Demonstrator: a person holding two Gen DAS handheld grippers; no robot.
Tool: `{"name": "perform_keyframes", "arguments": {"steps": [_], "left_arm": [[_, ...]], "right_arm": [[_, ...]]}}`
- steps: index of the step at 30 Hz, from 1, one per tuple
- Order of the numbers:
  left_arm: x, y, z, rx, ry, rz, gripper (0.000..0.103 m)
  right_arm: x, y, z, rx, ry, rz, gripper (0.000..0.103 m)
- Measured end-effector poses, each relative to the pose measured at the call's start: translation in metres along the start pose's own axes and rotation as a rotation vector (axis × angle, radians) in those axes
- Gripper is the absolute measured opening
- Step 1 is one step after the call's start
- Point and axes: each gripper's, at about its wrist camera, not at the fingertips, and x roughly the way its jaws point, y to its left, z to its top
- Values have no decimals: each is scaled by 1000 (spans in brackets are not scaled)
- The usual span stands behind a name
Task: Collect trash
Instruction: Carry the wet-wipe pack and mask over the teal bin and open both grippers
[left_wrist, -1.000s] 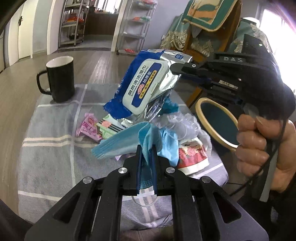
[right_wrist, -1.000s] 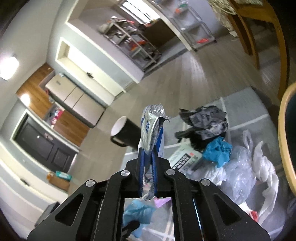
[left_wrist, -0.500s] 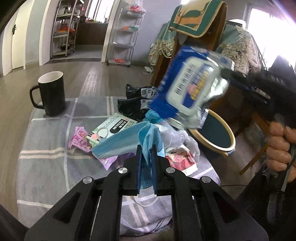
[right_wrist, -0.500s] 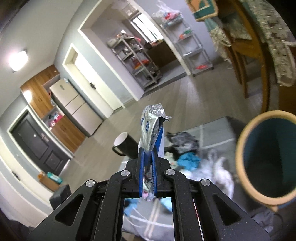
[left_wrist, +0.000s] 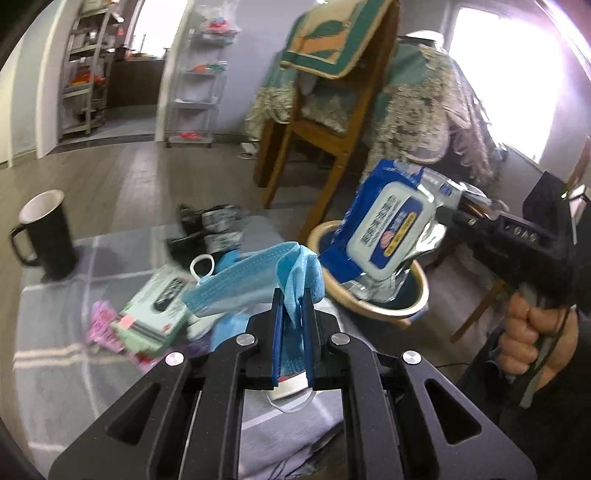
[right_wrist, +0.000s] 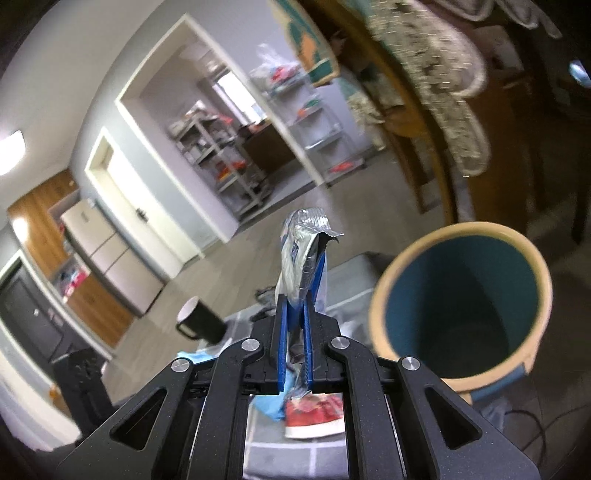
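Note:
My left gripper (left_wrist: 293, 299) is shut on a light blue face mask (left_wrist: 255, 280) and holds it above the table. My right gripper (right_wrist: 295, 306) is shut on a blue and silver wet-wipes pack (right_wrist: 301, 258); in the left wrist view the pack (left_wrist: 388, 225) hangs over the mouth of a beige bin with a teal inside (left_wrist: 417, 299). The bin (right_wrist: 380, 295) stands just right of the pack in the right wrist view. More trash lies on the grey cloth table (left_wrist: 55, 369): a green box (left_wrist: 159, 306), pink wrappers (left_wrist: 103, 325), black bags (left_wrist: 210, 229), a red packet (right_wrist: 314, 410).
A black mug (left_wrist: 44, 236) stands at the table's far left, also in the right wrist view (right_wrist: 201, 321). A wooden chair (left_wrist: 314, 122) with draped cloth stands behind the bin. Wire shelves (left_wrist: 195, 70) stand in the far room.
My right gripper has carried the wipes pack rightward and down over the bin's mouth. My left gripper has turned right toward the bin, still holding the mask.

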Motion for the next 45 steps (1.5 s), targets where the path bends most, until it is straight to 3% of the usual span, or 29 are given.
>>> {"name": "perform_keyframes", "arguments": {"steps": [14,19,26,34,40,42,45], "left_arm": [[76,-72,60,48,75,-171,9],[122,-86,73,-3,149,-225,9],[186,-97,69,-73,254,-268,9],[234,-99,46,-78,355,-249,9],[235,-94,40,-76,364,-237,23],[233,-93,41,-72,359,-228,33],[227,-88,42,-72,347,-227,35]], "right_arm": [[-17,-47,8,96,-131,-178,9],[-17,-60,7,127,-132,-225,9],[-15,-85,0,197,-111,-297,9],[-9,-109,-5,296,-71,-340,10],[-3,-120,-7,371,-53,-315,13],[-2,-121,-7,380,-48,-310,13],[-3,-120,-7,376,-49,-305,13]]}}
